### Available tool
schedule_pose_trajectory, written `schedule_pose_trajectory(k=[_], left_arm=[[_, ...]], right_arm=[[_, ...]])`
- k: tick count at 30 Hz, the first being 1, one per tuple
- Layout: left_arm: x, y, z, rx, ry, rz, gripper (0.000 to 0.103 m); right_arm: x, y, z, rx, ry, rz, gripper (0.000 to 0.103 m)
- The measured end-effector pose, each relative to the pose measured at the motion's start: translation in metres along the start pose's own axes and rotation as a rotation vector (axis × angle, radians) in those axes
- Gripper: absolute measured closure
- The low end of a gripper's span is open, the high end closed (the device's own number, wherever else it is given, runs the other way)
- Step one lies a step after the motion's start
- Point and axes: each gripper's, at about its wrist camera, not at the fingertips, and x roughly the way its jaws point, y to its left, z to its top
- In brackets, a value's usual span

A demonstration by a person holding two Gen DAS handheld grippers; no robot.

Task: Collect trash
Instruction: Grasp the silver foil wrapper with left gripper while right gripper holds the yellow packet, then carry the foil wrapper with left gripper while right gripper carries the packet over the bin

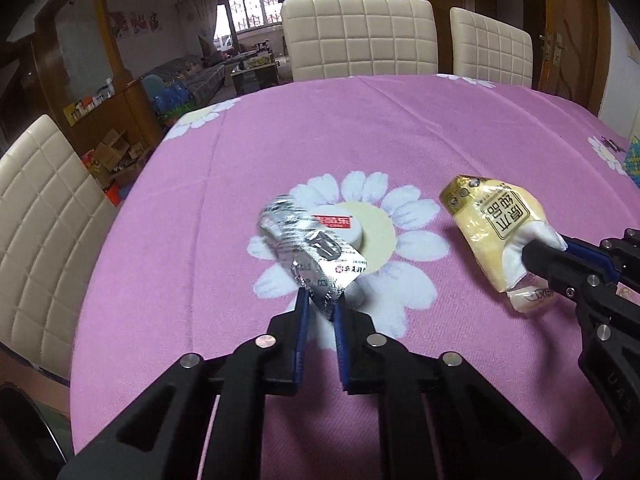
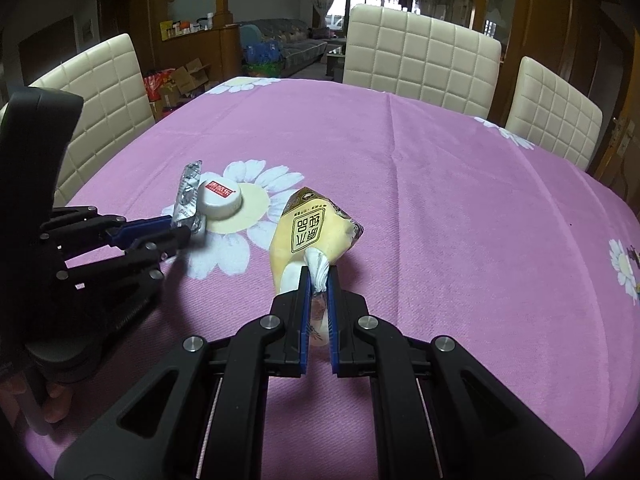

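Currently both pieces of trash are pinched and lifted clear of the pink daisy-print tablecloth (image 1: 440,128). The left gripper (image 1: 320,300) is clamped on the near edge of a crumpled silver foil blister sheet (image 1: 308,252): likely light, springy, sharp-creased; an edge pinch suits it. The right gripper (image 2: 318,280) is closed on the twisted white neck of a yellow plastic snack wrapper (image 2: 316,232): soft, slippery, probably near-weightless. Both tools point forward, held low and nearly level. A white bottle cap with a red label (image 2: 221,199) lies on the cloth beside the foil.
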Motion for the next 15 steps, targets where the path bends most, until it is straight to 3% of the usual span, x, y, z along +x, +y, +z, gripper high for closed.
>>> schedule_pose_trajectory(k=[3, 15], left_arm=[[-0.006, 0.004, 0.001, 0.001, -0.025, 0.019, 0.098], [-0.034, 0.03, -0.011, -0.03, -0.076, 0.025, 0.099]], right_arm=[[0.0, 0.001, -0.001, 0.0, 0.0, 0.006, 0.095], [-0.008, 0.014, -0.001, -0.047, -0.034, 0.039, 0.095]])
